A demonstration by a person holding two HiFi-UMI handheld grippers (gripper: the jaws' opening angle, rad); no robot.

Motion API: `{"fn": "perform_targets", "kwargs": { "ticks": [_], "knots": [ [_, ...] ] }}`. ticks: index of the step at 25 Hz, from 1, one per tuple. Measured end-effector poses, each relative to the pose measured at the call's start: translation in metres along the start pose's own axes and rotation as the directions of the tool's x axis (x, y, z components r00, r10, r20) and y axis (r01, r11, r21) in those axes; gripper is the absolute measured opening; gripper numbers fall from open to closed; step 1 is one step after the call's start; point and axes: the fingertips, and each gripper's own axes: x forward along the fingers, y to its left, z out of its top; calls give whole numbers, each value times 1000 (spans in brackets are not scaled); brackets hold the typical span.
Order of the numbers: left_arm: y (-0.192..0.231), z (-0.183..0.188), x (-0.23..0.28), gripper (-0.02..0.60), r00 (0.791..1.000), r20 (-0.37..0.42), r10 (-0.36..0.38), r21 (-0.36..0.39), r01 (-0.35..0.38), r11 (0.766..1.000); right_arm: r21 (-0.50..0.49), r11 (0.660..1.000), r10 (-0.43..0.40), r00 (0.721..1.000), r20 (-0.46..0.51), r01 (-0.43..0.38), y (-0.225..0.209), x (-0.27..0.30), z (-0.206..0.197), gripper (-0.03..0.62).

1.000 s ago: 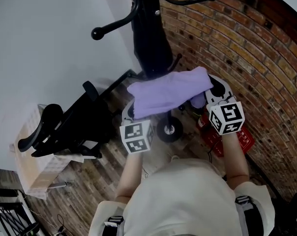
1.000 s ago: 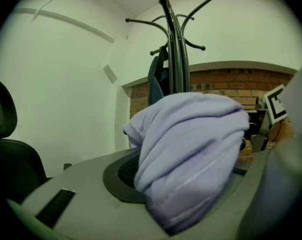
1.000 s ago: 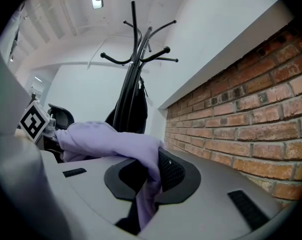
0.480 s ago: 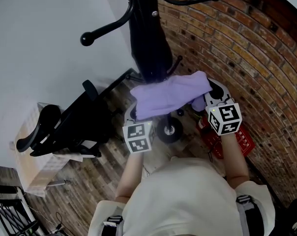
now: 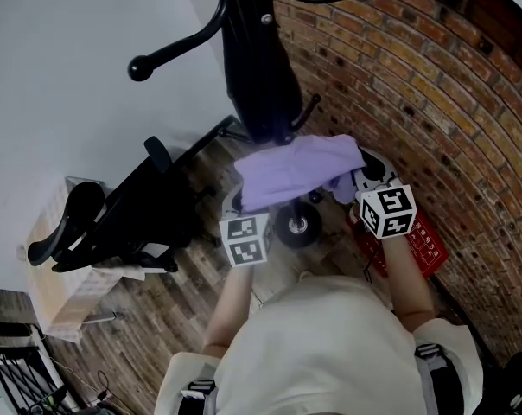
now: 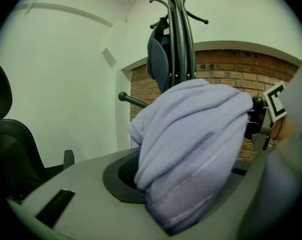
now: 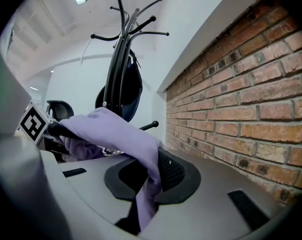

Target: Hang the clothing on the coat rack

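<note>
A lilac garment is stretched between my two grippers, just in front of the black coat rack. My left gripper is shut on its left end; a thick bunch of the garment fills the jaws. The right gripper is shut on the right end, with a fold of the garment pinched between its pads. The coat rack rises ahead with curved arms and a dark item hanging on it. Seen from the right gripper, the coat rack stands to the upper left.
A brick wall runs along the right and a white wall along the left. A black office chair stands left of me, beside a cardboard box. A red item lies on the wood floor.
Both grippers have carried the garment a little forward, toward the coat rack. Their grips on it look unchanged.
</note>
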Motion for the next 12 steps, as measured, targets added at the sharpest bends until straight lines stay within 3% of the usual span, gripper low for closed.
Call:
{"fn": "perform_targets", "kwargs": {
  "ticks": [12],
  "knots": [
    [-14,-30,15,80,998,-52,-34,0,34,999,24,998,54,994,-98,-52,23,9,-55,26]
  ]
}}
